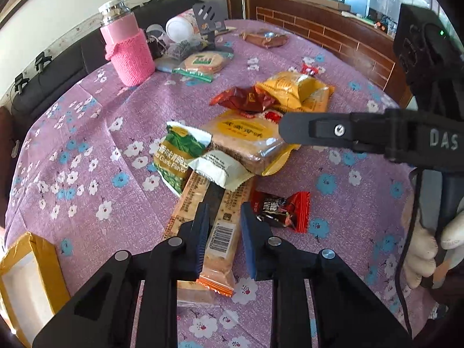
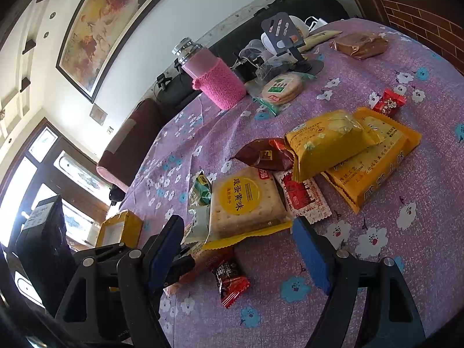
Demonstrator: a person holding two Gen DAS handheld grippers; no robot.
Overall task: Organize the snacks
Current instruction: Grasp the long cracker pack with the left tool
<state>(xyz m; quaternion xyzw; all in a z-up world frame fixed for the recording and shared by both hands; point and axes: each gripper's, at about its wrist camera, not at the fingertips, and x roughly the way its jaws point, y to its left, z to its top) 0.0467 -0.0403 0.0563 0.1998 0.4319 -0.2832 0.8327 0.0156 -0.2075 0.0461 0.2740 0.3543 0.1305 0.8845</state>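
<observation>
My left gripper [image 1: 224, 220] points down at the floral tablecloth [image 1: 87, 159], shut on a long orange cracker packet [image 1: 223, 240] whose barcode end shows between the blue pads. The packet's far end runs under a white sachet [image 1: 220, 171] and a green garlic-flavour bag [image 1: 177, 150]. My right gripper [image 2: 237, 249] is open just above the near edge of a square cracker pack with a round yellow label [image 2: 246, 203], and grips nothing. One of its fingers [image 1: 304, 130] reaches in from the right over that pack [image 1: 246, 139]. A red-and-black candy [image 2: 230, 281] lies beside the long packet.
Behind lie a brown wrapper [image 2: 264, 153], yellow sandwich crackers [image 2: 327, 142] on a flat yellow pack [image 2: 374, 162], a red-and-white sachet [image 2: 301, 197] and a red candy [image 2: 388, 103]. A pink bottle [image 1: 129, 55], round crackers [image 1: 203, 62] and a phone stand [image 1: 207, 18] stand far back. A yellow box [image 1: 29, 269] sits near left.
</observation>
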